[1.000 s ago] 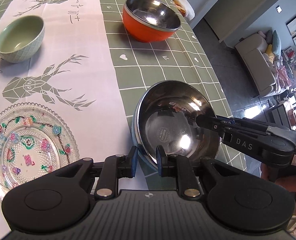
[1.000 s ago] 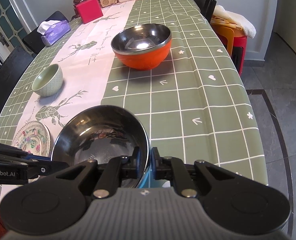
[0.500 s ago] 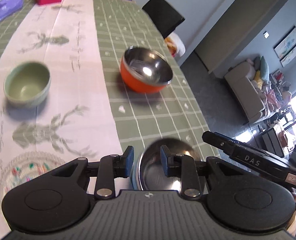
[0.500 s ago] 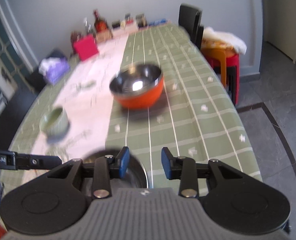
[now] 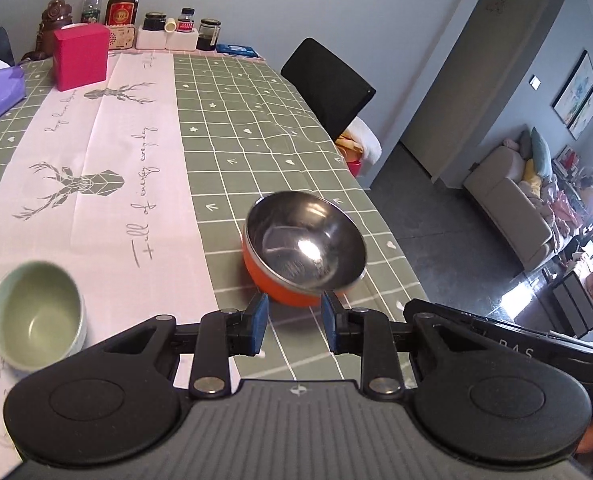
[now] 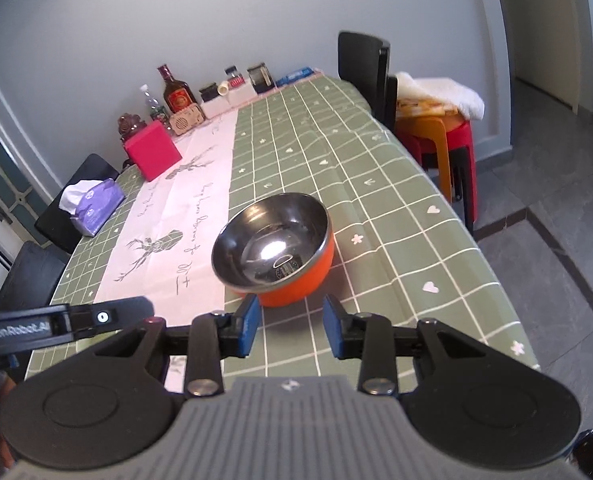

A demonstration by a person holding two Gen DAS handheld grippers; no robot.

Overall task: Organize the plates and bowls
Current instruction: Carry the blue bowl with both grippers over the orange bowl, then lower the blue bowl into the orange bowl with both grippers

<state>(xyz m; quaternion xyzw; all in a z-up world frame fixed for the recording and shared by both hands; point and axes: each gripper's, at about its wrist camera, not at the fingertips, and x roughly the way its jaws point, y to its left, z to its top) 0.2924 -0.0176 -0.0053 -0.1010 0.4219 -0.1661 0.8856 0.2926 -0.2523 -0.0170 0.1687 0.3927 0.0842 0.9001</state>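
An orange bowl with a steel inside stands on the green checked tablecloth, just ahead of my left gripper, which is open and empty. The orange bowl also stands just ahead of my right gripper, open and empty too. A pale green ceramic bowl sits on the white runner to the left. The steel bowl with the blue outside and the glass plate are out of view.
A red box, a purple tissue pack, bottles and jars stand at the table's far end. A black chair and stacked stools stand by the right table edge.
Both grippers let go of the steel bowl with the blue outside, opened, and rose away from it toward the orange bowl. That bowl and the glass plate dropped out of view.
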